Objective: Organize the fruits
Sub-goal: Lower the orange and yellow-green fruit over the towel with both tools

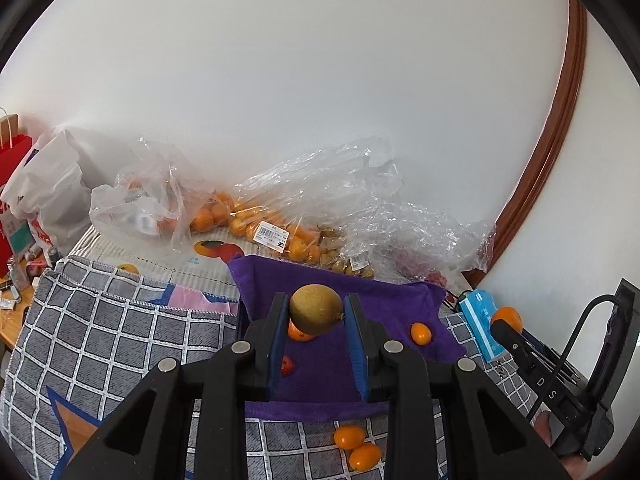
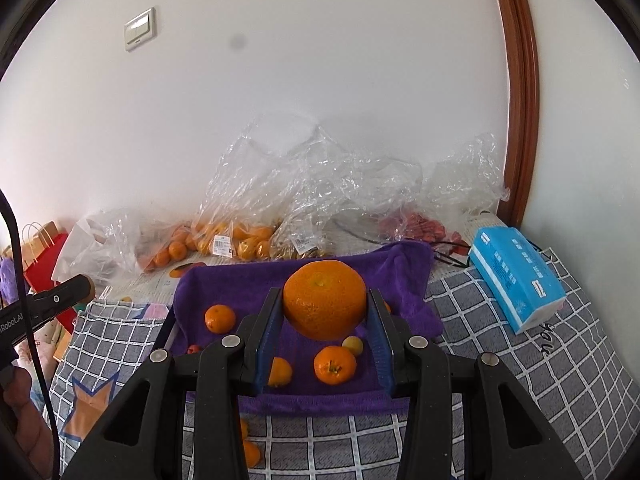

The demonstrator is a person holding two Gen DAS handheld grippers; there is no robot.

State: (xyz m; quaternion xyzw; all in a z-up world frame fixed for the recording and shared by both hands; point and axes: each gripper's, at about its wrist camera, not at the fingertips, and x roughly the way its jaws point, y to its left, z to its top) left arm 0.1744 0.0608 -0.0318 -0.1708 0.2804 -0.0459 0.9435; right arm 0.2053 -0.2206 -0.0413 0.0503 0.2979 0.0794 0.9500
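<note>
My left gripper (image 1: 316,312) is shut on a brown-green kiwi (image 1: 316,309) and holds it above the purple towel (image 1: 332,380). My right gripper (image 2: 324,312) is shut on a large orange (image 2: 325,300), also above the purple towel (image 2: 224,280). On the towel lie small mandarins (image 2: 335,365) (image 2: 219,318), a kumquat (image 1: 421,333), a small yellow fruit (image 2: 353,345) and a small red fruit (image 1: 287,365). Two kumquats (image 1: 357,446) lie on the checked cloth in front of the towel. The right gripper also shows at the right of the left wrist view (image 1: 506,326).
Clear plastic bags with oranges (image 1: 256,220), small brown fruits (image 1: 348,266) and red fruits (image 2: 416,226) lie along the white wall. A blue tissue pack (image 2: 516,276) sits at the right. A grey checked cloth (image 1: 120,340) covers the table. Paper bags (image 1: 16,160) stand far left.
</note>
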